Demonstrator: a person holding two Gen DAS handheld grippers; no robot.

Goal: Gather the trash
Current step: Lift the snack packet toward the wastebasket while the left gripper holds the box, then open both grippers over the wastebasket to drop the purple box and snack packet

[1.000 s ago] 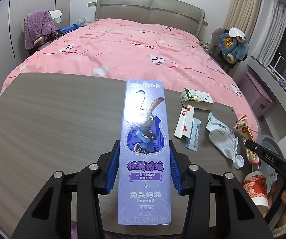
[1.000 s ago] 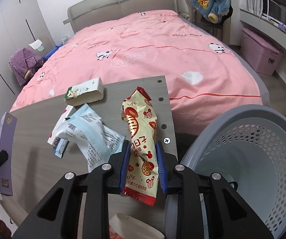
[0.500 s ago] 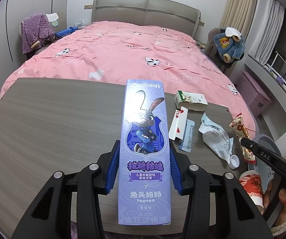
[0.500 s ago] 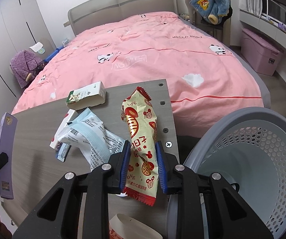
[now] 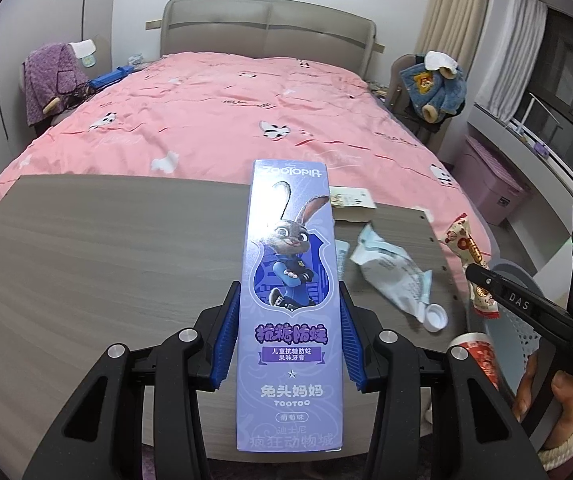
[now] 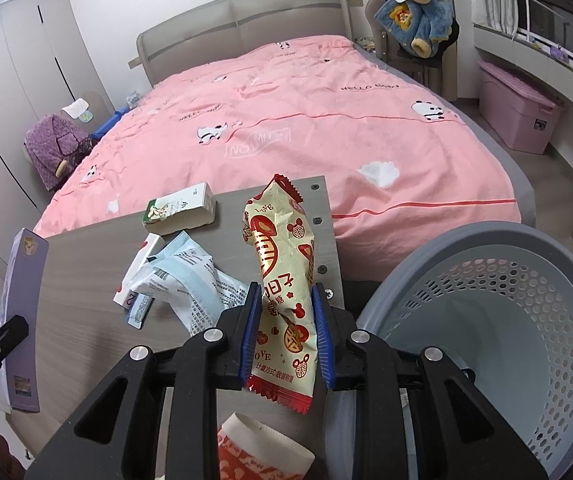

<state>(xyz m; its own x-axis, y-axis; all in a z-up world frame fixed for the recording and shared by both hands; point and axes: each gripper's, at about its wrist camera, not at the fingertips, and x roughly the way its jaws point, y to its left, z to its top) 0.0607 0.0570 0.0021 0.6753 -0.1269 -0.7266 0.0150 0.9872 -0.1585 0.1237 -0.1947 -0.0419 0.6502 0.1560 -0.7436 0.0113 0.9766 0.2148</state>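
Both tongs were loaded: left gripper (image 5: 289,344) clamped on the purple toothpaste box (image 5: 289,300), right gripper (image 6: 286,334) pinching the snack wrapper (image 6: 282,276), held up off the table (image 6: 86,264), probably for the laundry-style basket (image 6: 498,320) at right.

The purple toothpaste box (image 5: 290,300) reads "ZOOTOPIA" along its top edge, with "TOOTOO" lower down beneath lines of Chinese characters. The right gripper (image 5: 522,304), seen from the left wrist view, bears "DAS" in pale letters. The cream-and-red snack wrapper (image 6: 284,280) shows "LOVE" near its top and again near its bottom. The pink bedspread (image 6: 326,120) carries "HELLO" and a boxed "NO".
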